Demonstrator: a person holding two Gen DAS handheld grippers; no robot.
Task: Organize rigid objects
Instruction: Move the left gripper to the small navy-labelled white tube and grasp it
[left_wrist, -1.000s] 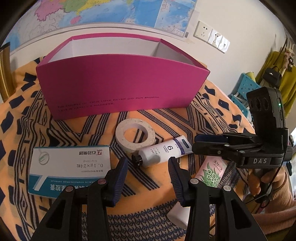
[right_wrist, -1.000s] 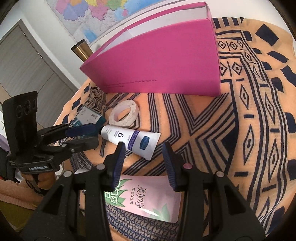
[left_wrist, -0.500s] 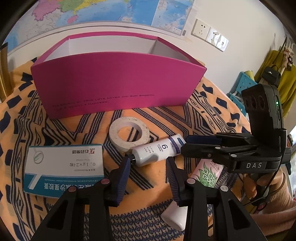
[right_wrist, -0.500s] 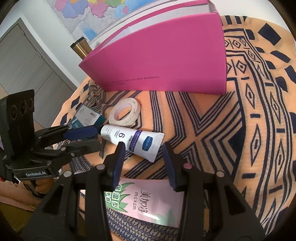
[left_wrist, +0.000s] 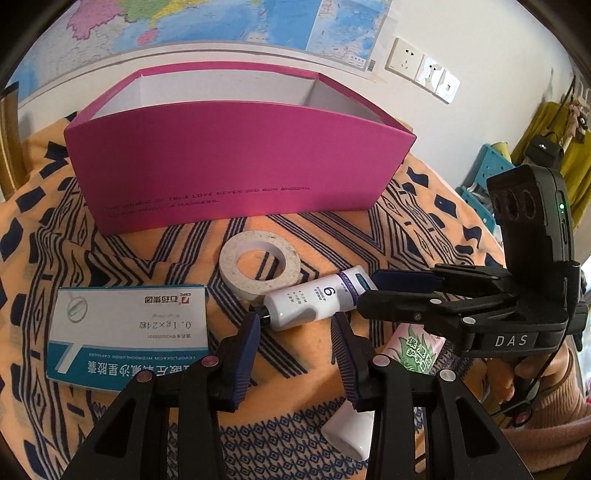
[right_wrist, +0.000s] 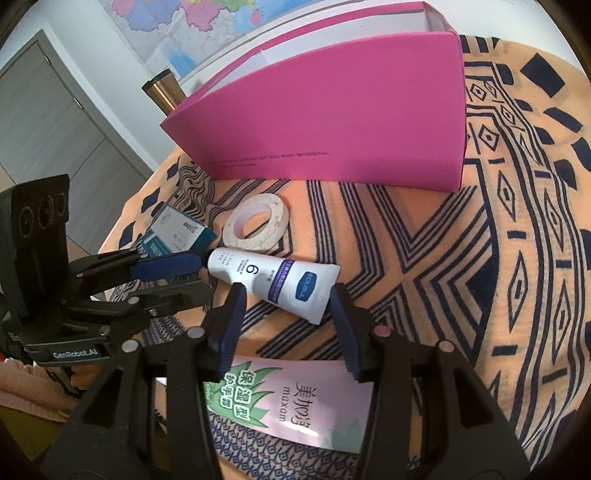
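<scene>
White cream tube (right_wrist: 271, 282) lies at frame centre on the cloth-covered surface (right_wrist: 517, 295), long axis across the open, empty right gripper (right_wrist: 284, 325); open, empty left gripper (left_wrist: 295, 343) faces its cap end. Right gripper seems better placed.

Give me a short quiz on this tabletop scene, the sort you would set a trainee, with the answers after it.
1. True or false: the roll of tape already lies inside the pink box.
2. Which item lies nearest the fingertips of both grippers? A) the medicine carton B) the white tube marked 6 C) the metal cup
3. Fill in: the right gripper hangs above the pink ____ of hand cream.

Key: 1. False; it lies on the cloth in front of the box. 2. B. 3. tube. Both the left gripper and the right are open and hold nothing.
</scene>
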